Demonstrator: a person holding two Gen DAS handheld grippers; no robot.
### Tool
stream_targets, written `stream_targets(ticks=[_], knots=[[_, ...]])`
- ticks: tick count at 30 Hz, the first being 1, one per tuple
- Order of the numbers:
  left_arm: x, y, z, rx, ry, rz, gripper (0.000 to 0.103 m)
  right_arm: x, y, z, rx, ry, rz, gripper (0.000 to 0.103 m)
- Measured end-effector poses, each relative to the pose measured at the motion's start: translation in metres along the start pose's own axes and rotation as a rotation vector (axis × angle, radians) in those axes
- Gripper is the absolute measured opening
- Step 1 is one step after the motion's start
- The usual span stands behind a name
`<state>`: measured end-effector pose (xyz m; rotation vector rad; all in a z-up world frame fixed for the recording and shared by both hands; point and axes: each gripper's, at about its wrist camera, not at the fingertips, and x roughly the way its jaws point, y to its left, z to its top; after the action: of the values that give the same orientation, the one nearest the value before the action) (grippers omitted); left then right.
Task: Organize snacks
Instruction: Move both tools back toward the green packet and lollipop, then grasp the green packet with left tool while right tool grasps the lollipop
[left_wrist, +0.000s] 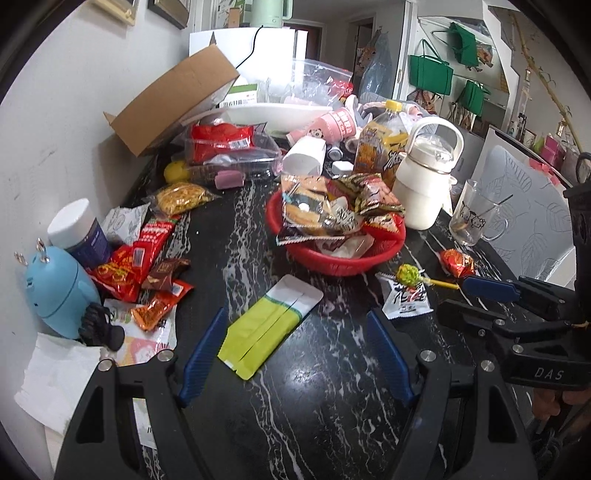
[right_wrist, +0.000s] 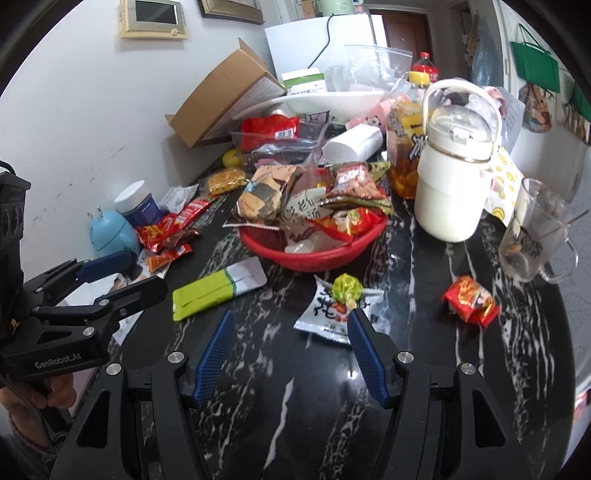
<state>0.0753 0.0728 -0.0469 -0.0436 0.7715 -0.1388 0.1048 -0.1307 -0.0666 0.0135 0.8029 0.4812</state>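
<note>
**Both claws open over loose snacks, basket already heaped**

Blue-padded fingers (left_wrist: 207, 354) of the left gripper (left_wrist: 295, 354) sat nearest the lens, spread roughly halfway, gripping nothing. Yellow-green sachet (left_wrist: 271, 328) lay flat on the black marble tabletop (left_wrist: 332, 406) between them, its white end toward 1 o'clock. Right gripper (right_wrist: 291, 350) was likewise about half open and empty; white peanut packet (right_wrist: 325, 314) lay just off its right-hand fingertip with the green-wrapped lollipop (right_wrist: 347, 288) resting on top.

Risks, as judged:
- Sachet was thin and flat against the stone; pads could skid over it w/o getting an edge, or shove it toward the pile at 9 o'clock.
- Lollipop sat loose on the packet; lifting the packet would prob. roll it off.
- Red basket (left_wrist: 332, 258) at 12 o'clock was heaped above its rim; adding more could spill packets over the side.
- White kettle-style bottle (right_wrist: 454, 177) and glass mug (right_wrist: 532, 236) stood near the basket at 1–2 o'clock; a wide swing could knock them.
- Grippers were close side by side, so they could clash.

Snacks looked crinkly, foil-wrapped, mostly red; a red candy (right_wrist: 471, 301) lay alone at 2 o'clock, more packets (left_wrist: 147, 258) heaped at 10 o'clock.
</note>
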Motion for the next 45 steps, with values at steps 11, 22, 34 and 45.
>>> stream_targets(ticks=[11, 22, 34, 45], knots=[[0.036, 0.016, -0.015, -0.007, 0.071, 0.012, 0.077, 0.027, 0.005, -0.023, -0.003, 0.047, -0.026, 0.064], [0.088, 0.028, -0.012, -0.007, 0.168, 0.047, 0.077, 0.044, -0.017, -0.019, 0.039, 0.052, -0.093, 0.076], [0.105, 0.027, -0.01, 0.025, 0.188, 0.056, 0.07, 0.071, -0.032, -0.003, 0.067, 0.066, -0.083, 0.077], [0.1, 0.015, -0.012, 0.016, 0.192, 0.026, 0.044, 0.061, -0.038, 0.004, 0.047, 0.026, -0.059, 0.059]])
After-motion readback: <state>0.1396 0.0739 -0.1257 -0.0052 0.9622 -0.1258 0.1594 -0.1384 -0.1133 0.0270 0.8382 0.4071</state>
